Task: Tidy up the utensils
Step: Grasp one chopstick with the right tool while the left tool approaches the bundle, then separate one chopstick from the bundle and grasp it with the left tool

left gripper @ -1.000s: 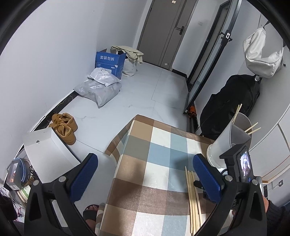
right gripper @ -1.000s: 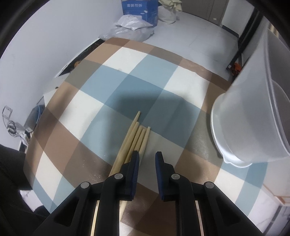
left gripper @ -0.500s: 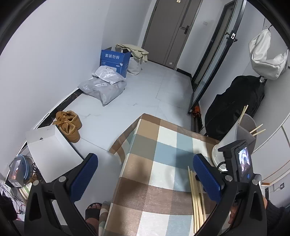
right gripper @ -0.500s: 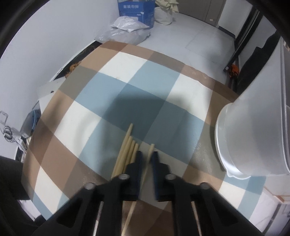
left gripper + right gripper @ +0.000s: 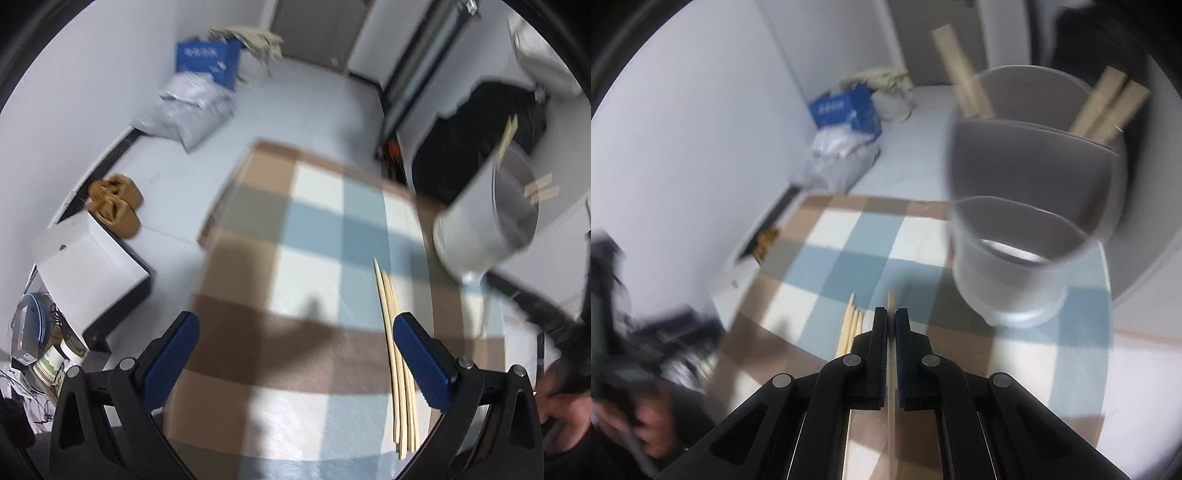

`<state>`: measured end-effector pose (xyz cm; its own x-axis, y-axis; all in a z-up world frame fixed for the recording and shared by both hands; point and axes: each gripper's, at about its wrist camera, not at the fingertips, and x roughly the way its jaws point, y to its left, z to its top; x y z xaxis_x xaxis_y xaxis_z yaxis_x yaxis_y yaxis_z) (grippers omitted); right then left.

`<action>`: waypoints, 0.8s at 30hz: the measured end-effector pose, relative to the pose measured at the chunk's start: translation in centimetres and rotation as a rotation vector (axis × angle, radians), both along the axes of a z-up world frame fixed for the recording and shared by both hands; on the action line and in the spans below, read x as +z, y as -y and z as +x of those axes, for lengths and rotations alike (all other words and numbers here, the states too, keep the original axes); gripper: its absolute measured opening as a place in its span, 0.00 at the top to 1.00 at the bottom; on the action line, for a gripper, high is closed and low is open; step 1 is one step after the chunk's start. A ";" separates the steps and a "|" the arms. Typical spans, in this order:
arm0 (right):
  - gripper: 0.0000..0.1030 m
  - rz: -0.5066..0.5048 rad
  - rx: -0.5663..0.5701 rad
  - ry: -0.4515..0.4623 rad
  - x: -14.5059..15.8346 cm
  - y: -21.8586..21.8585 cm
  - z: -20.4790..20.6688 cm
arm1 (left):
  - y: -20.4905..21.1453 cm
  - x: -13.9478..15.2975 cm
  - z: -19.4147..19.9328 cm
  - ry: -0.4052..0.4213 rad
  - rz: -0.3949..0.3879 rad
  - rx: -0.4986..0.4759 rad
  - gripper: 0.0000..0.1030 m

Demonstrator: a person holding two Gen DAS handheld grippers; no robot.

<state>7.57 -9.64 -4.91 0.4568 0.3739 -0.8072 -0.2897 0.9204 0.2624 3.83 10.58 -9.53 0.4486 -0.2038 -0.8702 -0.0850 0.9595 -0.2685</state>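
My right gripper (image 5: 891,314) is shut on one wooden chopstick (image 5: 891,301), lifted above the checked tablecloth (image 5: 846,236); its tip sticks out past the pads. To its left, a few chopsticks (image 5: 851,321) lie on the cloth. Ahead and to the right stands a translucent divided utensil holder (image 5: 1027,236) with chopsticks (image 5: 1108,107) leaning in its far section. In the left wrist view my left gripper (image 5: 295,354) is open and empty over the cloth, its right finger beside the bundle of chopsticks (image 5: 391,332). The holder (image 5: 487,225) stands at the right there.
The table (image 5: 258,177) ends at its far and left edges over a white tiled floor. On the floor lie brown shoes (image 5: 116,201), a white box (image 5: 88,262), grey bags (image 5: 192,107) and a blue carton (image 5: 207,59). A black bag (image 5: 480,122) leans behind the holder.
My right gripper shut on one chopstick and lifted it off the cloth, tilting up toward the holder. The left gripper sank toward the table, still open.
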 end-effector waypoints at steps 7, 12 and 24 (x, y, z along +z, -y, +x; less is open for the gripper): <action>0.97 0.255 -0.182 -0.006 0.4 6.8 -1.5 | 4.4 -2.6 0.5 -0.114 0.091 -0.089 0.01; 0.97 0.365 -0.298 0.003 0.1 10.7 -2.2 | 5.9 -4.0 0.3 -0.162 0.151 -0.120 0.01; 0.97 0.354 -0.303 0.105 2.0 11.8 -3.6 | 4.1 -2.9 0.0 -0.168 0.162 -0.064 0.01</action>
<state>3.95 -21.46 -2.93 0.6599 0.4551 -0.5979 -0.0640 0.8269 0.5587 3.81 6.51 -12.47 0.2856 -0.0794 -0.9550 -0.0526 0.9938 -0.0984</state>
